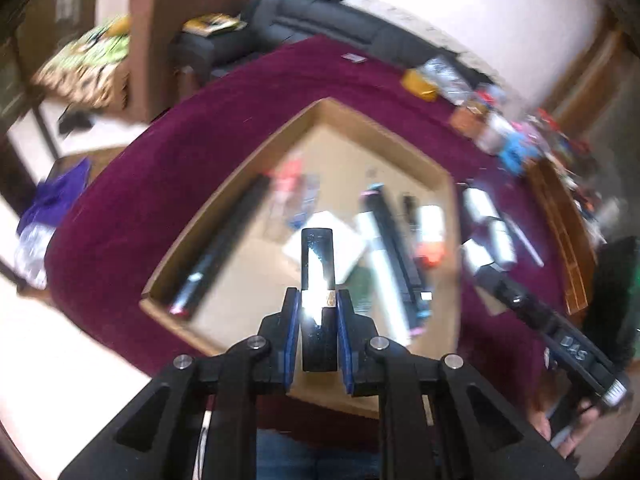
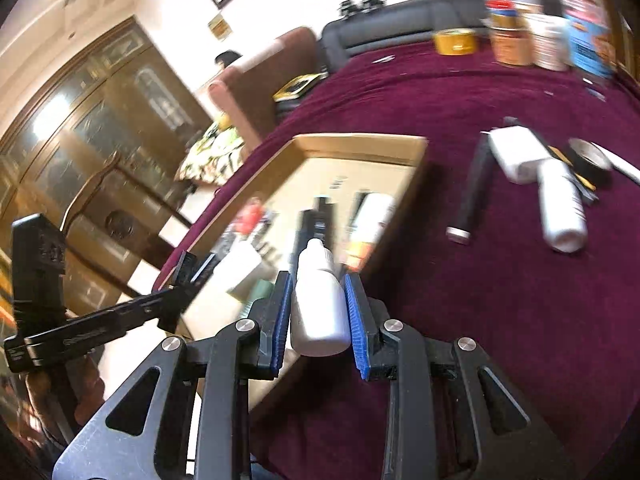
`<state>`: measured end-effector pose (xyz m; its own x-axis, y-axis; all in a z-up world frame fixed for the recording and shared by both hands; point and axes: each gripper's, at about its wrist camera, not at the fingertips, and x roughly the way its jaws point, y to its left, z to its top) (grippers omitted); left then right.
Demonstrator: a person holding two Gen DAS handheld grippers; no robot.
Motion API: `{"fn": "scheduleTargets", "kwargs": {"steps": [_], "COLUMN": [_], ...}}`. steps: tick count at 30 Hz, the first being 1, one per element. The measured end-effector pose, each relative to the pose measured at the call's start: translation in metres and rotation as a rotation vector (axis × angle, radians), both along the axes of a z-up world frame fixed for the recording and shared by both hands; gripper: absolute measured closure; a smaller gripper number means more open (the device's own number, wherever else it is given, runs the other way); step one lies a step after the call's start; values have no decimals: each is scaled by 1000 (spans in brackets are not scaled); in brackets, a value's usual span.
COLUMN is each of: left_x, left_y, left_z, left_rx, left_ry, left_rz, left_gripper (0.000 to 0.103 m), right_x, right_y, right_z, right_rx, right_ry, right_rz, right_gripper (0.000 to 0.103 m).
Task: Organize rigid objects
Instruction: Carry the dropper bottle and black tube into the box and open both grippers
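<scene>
Your left tongs (image 1: 318, 312) pinch a slim black bar (image 1: 317, 264) and your right tongs (image 2: 318, 308) a white bottle (image 2: 319, 300) above the cardboard tray (image 1: 224, 208), so a rushed release could knock the items already packed there.

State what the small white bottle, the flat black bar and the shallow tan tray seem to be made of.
Small white bottle: probably matte plastic, with an even, dull surface. Flat black bar: glossy, perhaps plastic or glass, with bright glare. Shallow tan tray: likely cardboard, with matte brown walls.
</scene>
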<state>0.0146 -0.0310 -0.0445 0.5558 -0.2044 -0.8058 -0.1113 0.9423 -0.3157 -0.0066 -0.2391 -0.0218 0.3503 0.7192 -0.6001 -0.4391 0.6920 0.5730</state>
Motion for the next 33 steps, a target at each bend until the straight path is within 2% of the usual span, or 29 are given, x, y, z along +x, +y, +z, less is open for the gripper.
{"fn": "scheduleTargets", "kwargs": {"steps": [7,15,21,33], "left_x": [13,4,10,10], "left_y": [13,9,6,3], "left_z": [-19,-18,-19,-21], "left_rx": [-3,56,83,95], "left_ry": [76,82,105,105], "left_rz": [51,24,2,-7], "left_gripper": [87,87,87,87], "right_x": [9,34,42,57], "right_y": [38,62,85,120], "right_z": [-1,-14,-14,-16], "right_rx": [-21,-59,-89,-157], "right_ry": [7,72,62,91], "right_rz": [48,45,69,86], "right_gripper": [76,76,76,76]}}
